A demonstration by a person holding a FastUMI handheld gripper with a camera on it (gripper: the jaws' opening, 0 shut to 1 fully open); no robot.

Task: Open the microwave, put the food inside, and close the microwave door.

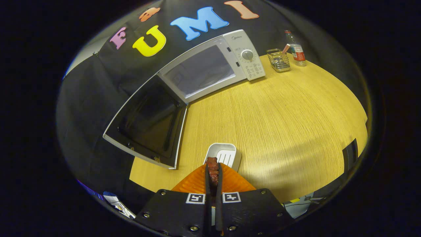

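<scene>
Pinching a dark reddish piece of food (pixel 212 171) between both fingers of the gripper (pixel 213 179), nearly pressed together. Hovering over a white tray (pixel 227 154) lying just beyond the fingertips on a pale wooden table (pixel 279 125). Standing far across the table, a white microwave (pixel 210 65), its door (pixel 148 123) swinging wide open to the left. Sitting to the far right of it, a wire basket (pixel 279 61) and, just beside that, a plastic bottle (pixel 296 49). Hanging behind everything, black cloth (pixel 98 75).
</scene>
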